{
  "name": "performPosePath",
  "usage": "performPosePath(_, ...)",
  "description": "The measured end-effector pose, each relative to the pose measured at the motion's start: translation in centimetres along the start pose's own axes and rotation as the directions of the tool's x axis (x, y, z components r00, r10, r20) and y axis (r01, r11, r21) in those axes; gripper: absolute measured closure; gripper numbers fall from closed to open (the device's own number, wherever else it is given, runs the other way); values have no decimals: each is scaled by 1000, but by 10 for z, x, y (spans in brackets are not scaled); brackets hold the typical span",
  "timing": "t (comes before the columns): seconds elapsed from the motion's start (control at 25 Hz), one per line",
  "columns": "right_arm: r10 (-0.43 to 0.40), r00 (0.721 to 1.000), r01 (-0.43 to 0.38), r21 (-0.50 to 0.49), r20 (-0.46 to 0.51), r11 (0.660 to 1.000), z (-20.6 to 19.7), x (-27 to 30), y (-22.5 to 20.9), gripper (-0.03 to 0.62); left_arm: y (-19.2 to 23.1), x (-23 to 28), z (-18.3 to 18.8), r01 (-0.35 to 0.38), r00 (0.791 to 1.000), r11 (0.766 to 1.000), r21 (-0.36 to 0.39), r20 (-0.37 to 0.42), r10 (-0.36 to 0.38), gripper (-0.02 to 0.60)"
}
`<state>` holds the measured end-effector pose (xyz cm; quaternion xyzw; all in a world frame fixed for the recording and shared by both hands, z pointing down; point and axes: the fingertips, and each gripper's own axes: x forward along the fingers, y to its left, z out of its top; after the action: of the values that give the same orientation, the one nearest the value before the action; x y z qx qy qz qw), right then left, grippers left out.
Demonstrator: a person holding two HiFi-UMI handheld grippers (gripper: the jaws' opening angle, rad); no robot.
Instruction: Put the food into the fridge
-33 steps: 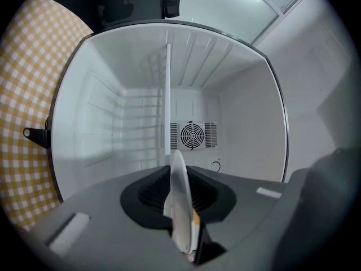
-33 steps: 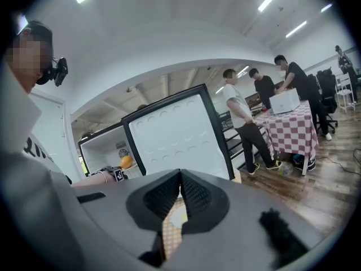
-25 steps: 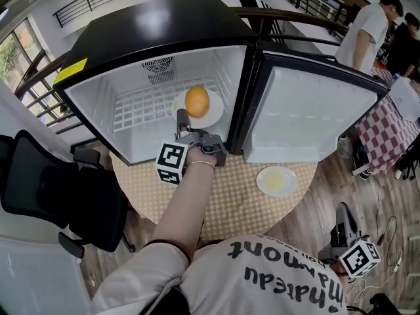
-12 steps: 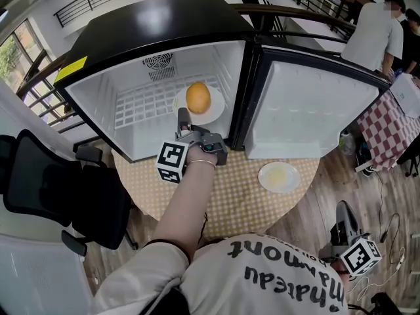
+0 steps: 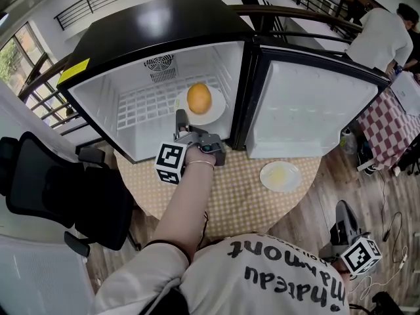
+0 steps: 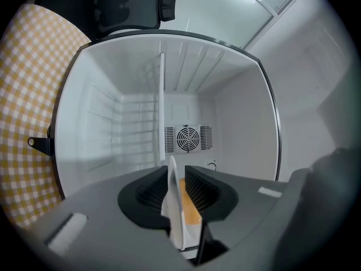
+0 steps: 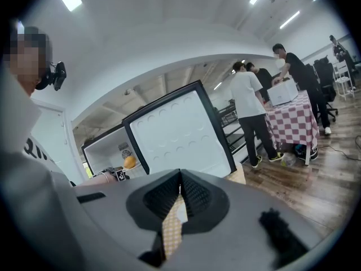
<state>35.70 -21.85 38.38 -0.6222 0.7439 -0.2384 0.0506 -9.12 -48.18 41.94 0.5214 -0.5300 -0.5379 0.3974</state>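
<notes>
Left hand-held gripper (image 5: pixel 181 117) clamps thin rim of round white plate (image 5: pixel 216 108) bearing smooth orange (image 5: pixel 199 98).

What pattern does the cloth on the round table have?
The tablecloth has a small tan-and-white check pattern. It shows best in the head view.

Left gripper (image 5: pixel 180 117) gripping plate (image 5: pixel 215 109), right gripper (image 7: pixel 180 174) — closed

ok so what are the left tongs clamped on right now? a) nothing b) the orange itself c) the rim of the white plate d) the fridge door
C: the left gripper view shows the left tongs pinching the white edge of the plate, while the orange sits untouched on that plate inside the fridge.
</notes>
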Motion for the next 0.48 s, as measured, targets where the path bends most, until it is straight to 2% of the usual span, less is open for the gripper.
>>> performPosePath(0.32,11,1000,-11,14,-7,1000,-5,2,3,579,2,-4,3,-13,1000,1000,6,-2,13,498)
performPosePath(0.48,18,1000,-18,31,-4,999,-7,2,3,579,-1,-7,14,0,1000,999,34,18,0,494)
